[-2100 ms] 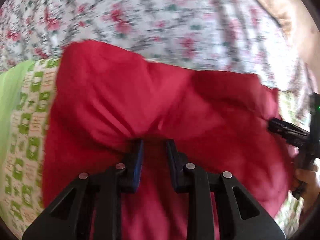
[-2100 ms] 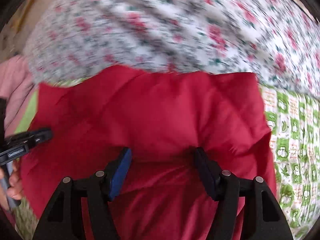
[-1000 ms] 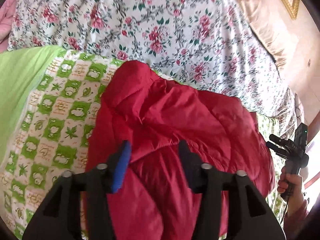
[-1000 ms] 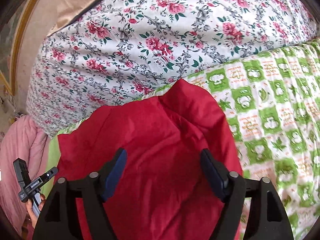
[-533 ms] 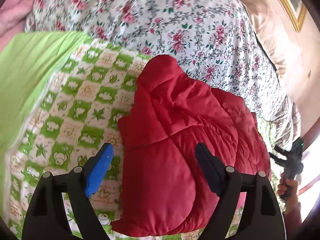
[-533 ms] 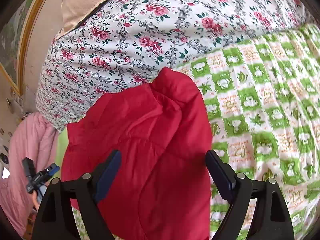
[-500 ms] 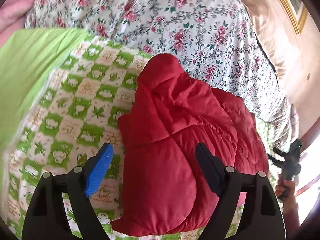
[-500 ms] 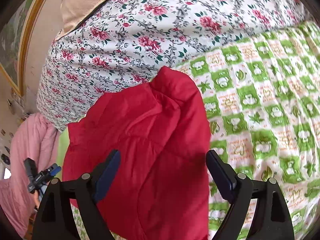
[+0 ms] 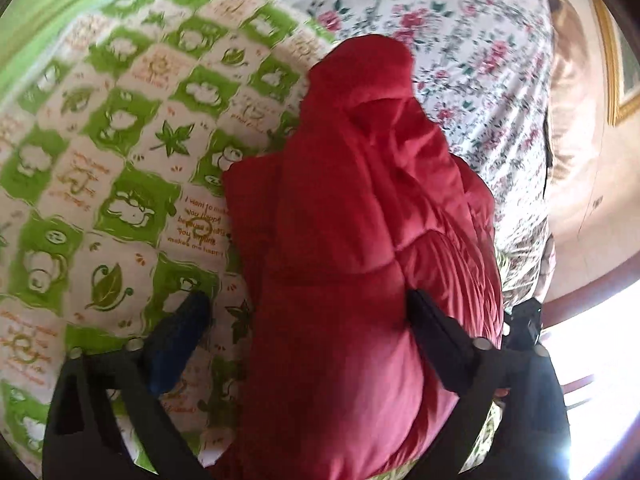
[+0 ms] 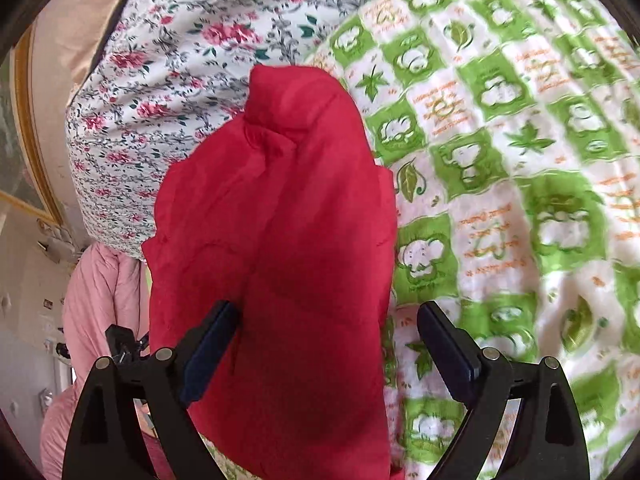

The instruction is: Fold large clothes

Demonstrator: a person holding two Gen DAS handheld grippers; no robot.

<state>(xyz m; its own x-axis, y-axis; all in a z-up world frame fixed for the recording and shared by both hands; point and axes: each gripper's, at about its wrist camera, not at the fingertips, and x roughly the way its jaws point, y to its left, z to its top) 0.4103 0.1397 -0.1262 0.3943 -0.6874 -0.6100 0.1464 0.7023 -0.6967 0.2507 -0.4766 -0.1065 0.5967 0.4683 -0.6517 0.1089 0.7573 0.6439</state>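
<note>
A red padded jacket lies folded into a narrow bundle on the green-and-white patterned blanket. My left gripper is open and empty, its jaws spread wide above the near end of the jacket. In the right wrist view the same jacket runs lengthwise from my right gripper, which is open and empty, its jaws spread over the jacket's near end. The right gripper's body shows at the jacket's right side in the left wrist view. The left gripper's body shows beside the jacket in the right wrist view.
A floral sheet covers the bed beyond the blanket. A pink quilt hangs at the bed's edge. A beige headboard or wall with a gold picture frame stands behind. Bright window light is at the right.
Both grippers let go of the red jacket, opened wide and pulled back. The jacket now lies folded on the blanket and both views have swung sideways over it.
</note>
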